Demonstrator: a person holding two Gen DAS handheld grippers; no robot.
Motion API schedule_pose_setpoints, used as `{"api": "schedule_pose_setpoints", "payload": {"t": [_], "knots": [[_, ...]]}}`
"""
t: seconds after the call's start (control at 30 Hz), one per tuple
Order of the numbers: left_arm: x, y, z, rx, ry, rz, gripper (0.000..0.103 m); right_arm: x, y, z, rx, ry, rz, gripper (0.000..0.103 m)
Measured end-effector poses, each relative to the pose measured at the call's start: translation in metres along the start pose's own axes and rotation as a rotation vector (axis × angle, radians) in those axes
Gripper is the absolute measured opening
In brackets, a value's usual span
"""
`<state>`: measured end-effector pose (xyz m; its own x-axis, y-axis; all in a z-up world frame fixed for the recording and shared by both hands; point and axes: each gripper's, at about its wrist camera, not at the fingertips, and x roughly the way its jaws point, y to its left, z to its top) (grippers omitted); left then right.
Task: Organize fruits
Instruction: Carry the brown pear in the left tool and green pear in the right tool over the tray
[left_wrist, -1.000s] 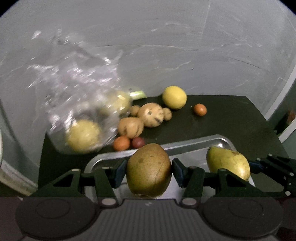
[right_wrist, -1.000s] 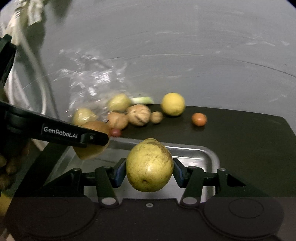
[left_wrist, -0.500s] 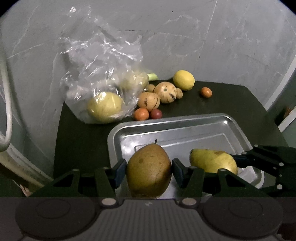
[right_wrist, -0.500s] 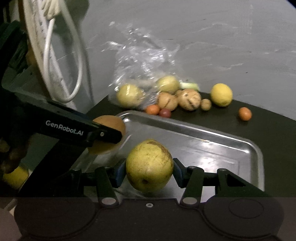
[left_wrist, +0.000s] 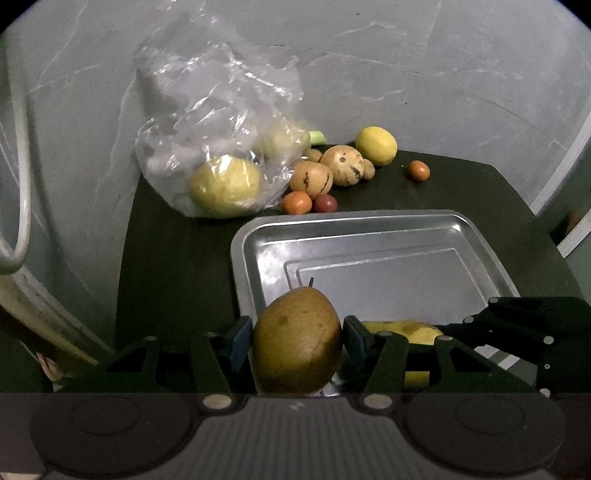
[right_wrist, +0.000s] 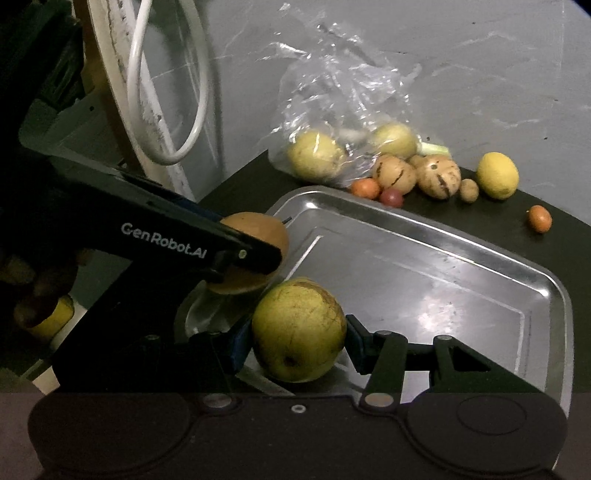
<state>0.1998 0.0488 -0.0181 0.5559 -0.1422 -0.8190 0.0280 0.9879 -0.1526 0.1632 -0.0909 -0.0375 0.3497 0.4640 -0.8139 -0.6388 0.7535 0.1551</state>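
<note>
Two pears are clamped: your left gripper (left_wrist: 297, 341) grasps the brown russet pear (left_wrist: 296, 341), your right gripper (right_wrist: 299, 338) the yellow-green one (right_wrist: 298, 334). Both hang over the shiny metal tray (left_wrist: 369, 225); loose fruit lies at 12 o'clock.

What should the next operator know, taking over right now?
Left gripper: shut on a brownish pear, over the near left corner of the shiny metal tray.
Right gripper: shut on a yellow-green pear, also over the tray's near edge.
Done: nothing lies in the tray yet.
Left: set down both pears, then fetch the loose fruits and those in the clear plastic bag behind it.
</note>
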Motion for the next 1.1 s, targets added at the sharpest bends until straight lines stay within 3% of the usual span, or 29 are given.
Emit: {"api": "schedule_pose_setpoints", "payload": {"t": [0.83, 1.1], "knots": [[-0.001, -0.005, -0.002, 0.056, -0.013, -0.022, 0.055, 0.003, 0.009, -0.007, -0.029, 0.042, 0.014, 0.054], [-0.005, -0.005, -0.004, 0.027, -0.024, -0.041, 0.056, 0.002, 0.01, -0.009, -0.031, 0.05, 0.019, 0.058]]}}
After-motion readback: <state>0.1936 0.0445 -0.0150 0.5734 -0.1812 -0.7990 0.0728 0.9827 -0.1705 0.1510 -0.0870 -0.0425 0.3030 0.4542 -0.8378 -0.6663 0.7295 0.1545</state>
